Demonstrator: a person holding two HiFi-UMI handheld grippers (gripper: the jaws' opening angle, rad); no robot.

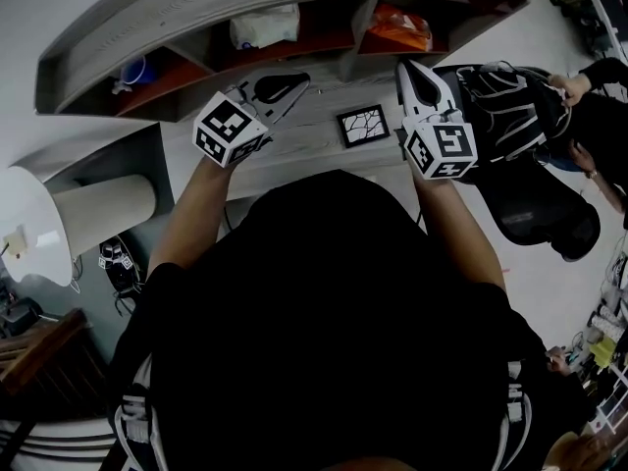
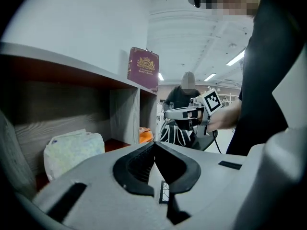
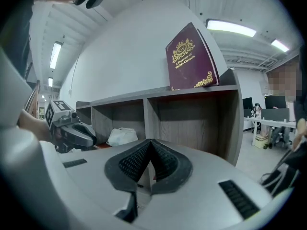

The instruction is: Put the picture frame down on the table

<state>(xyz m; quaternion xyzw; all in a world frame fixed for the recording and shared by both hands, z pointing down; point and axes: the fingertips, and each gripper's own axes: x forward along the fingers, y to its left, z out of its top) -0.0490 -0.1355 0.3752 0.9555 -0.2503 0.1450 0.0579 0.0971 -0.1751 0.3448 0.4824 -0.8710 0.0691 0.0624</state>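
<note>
While the person holds the left gripper (image 1: 294,83) and the right gripper (image 1: 407,71) raised, each with its jaws closed together on nothing, the picture frame (image 1: 362,126) lies flat on the table (image 1: 299,145) between them. Beyond it, a shelf unit (image 1: 196,8) holds a white bag (image 1: 265,26) and an orange bag (image 1: 397,29).

Only one text can be read: gold lettering under a gold crest on the maroon hardback book (image 3: 192,59), at one o'clock in the right gripper view atop the grey wooden shelf unit (image 3: 158,94), seemingly "A Treasury of World's Classics". In the left gripper view, at twelve o'clock, its lettering is too small to read
</note>
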